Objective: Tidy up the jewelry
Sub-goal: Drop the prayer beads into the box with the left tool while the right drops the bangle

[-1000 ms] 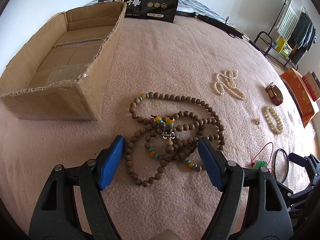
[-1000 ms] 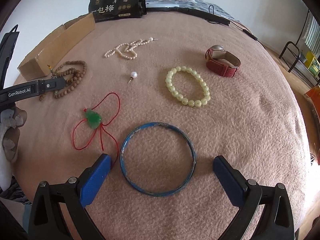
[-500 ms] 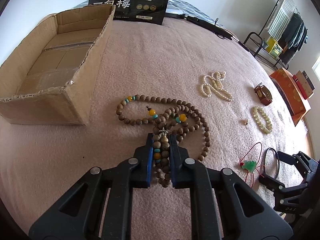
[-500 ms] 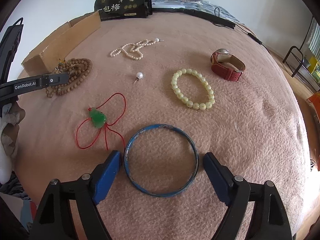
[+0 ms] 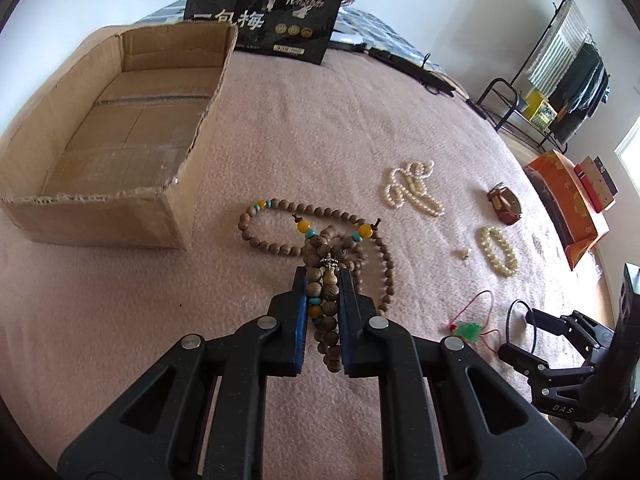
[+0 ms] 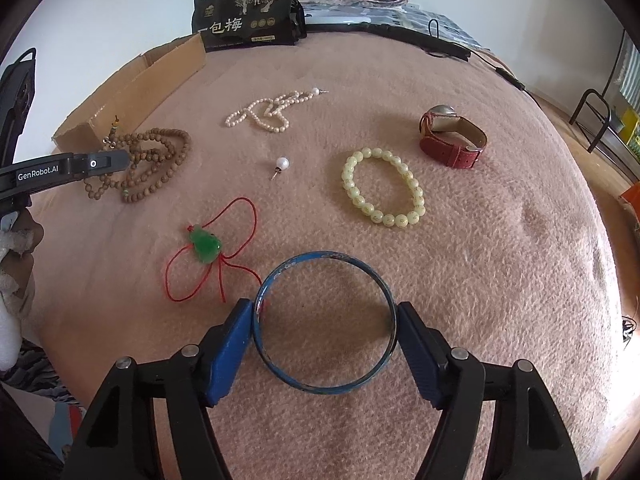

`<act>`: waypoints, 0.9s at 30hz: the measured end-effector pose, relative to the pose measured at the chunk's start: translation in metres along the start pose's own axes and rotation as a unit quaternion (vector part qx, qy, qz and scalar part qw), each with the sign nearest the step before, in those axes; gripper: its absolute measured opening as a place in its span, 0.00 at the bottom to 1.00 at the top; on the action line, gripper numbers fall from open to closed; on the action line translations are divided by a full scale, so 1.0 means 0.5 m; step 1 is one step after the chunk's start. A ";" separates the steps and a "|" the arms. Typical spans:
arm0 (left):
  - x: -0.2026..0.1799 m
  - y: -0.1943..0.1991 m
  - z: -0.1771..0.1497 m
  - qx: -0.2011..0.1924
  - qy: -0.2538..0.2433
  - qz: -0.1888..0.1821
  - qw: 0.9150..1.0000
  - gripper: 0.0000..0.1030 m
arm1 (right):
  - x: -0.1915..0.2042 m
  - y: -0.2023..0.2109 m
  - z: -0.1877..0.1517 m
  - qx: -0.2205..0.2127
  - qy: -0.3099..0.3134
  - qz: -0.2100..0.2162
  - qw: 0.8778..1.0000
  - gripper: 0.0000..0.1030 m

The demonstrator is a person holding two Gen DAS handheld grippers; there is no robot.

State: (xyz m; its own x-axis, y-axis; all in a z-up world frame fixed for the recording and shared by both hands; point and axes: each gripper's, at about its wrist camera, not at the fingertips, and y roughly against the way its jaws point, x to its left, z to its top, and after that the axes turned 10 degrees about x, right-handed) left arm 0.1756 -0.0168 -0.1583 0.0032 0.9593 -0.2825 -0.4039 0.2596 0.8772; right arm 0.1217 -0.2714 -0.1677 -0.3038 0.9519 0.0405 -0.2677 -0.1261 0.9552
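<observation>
Left gripper (image 5: 324, 280) clenched on one wooden bead mala (image 5: 320, 240), beside one cardboard box (image 5: 116, 200). Right gripper (image 6: 324, 312), jaws just closing, both pads touching one blue bangle (image 6: 320, 386) on the pink blanket (image 6: 500, 260). Further out: one jade pendant (image 6: 206, 245), one pearl earring (image 6: 282, 163), one pearl strand (image 6: 266, 110), one pale bead bracelet (image 6: 380, 188), one red-strap watch (image 6: 452, 136).

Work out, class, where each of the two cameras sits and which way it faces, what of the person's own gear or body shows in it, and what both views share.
Left wrist: on the left gripper, looking down over the bed at the cardboard box; its fingers are shut on the wooden bead necklace.
Right wrist: on the right gripper, facing down the bed; its fingers, just closing, touch the blue bangle; a hand shows at left.
Shared: pearl strand, red watch, each other's gripper.
</observation>
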 end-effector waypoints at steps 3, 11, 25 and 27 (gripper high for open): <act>-0.011 0.025 0.002 -0.012 -0.010 -0.005 1.000 0.11 | 0.003 0.016 -0.001 -0.010 0.003 0.000 1.000 0.71; -0.018 0.121 0.034 -0.052 -0.010 -0.036 0.998 0.11 | 0.011 0.073 0.012 -0.046 0.005 0.006 0.999 0.71; 0.001 0.357 0.156 -0.152 -0.018 -0.068 0.986 0.11 | 0.048 0.123 0.056 -0.078 0.022 0.016 0.997 0.71; 0.014 0.384 0.171 -0.166 -0.015 -0.065 0.984 0.11 | 0.054 0.130 0.062 -0.081 0.026 0.017 0.996 0.71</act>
State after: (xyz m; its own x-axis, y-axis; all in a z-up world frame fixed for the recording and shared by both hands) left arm 0.1764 0.0491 0.0413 0.0997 0.9250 -0.3668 -0.6753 0.3337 0.6578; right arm 0.1247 -0.2451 -0.0956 -0.3600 0.9315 0.0524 -0.3993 -0.2046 0.8937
